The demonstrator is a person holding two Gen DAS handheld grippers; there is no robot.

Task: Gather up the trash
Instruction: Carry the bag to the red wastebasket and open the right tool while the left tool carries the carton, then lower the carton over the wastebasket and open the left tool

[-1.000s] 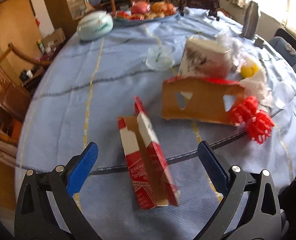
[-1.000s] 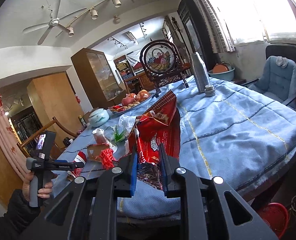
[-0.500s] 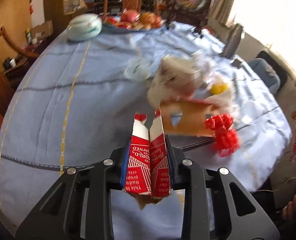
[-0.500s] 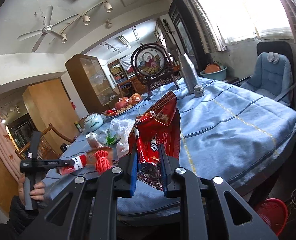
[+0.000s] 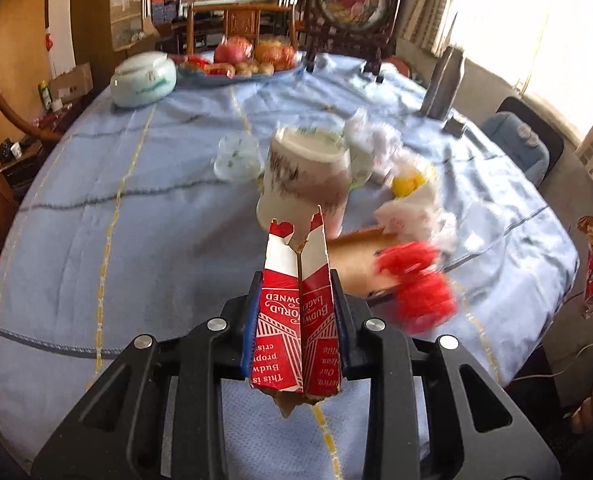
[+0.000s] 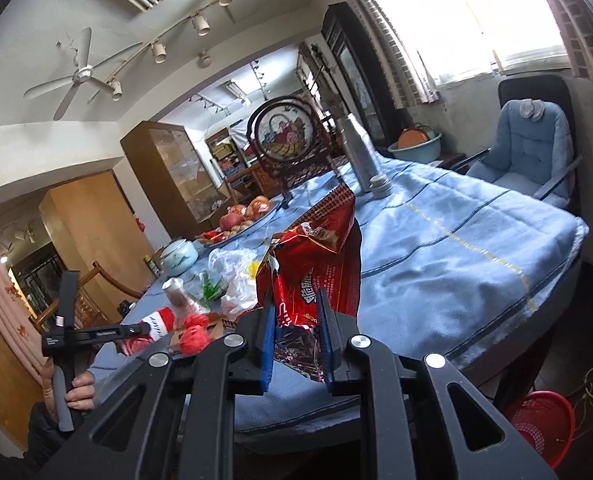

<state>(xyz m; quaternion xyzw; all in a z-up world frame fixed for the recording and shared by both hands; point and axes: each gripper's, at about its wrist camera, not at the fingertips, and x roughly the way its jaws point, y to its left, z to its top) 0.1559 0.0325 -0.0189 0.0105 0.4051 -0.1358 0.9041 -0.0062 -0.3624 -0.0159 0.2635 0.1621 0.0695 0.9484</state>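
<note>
Left wrist view: left gripper (image 5: 298, 320) jaws pinching red carton scrap (image 5: 296, 312), raised over near table (image 5: 96, 208). Right gripper (image 6: 296, 332) jaws clamped on red snack wrapper (image 6: 316, 276). Next, probably: carrying both to red bin (image 6: 544, 420), near right.

One second ago the left tool (image 5: 298, 320) had its jaws wide apart, with the red carton piece (image 5: 296, 312) standing on the worktop (image 5: 136, 200) between them. Now the jaws are closed on this carton, and it is lifted off the blue cloth. The carton is pressed flatter, into a narrow fold.
</note>
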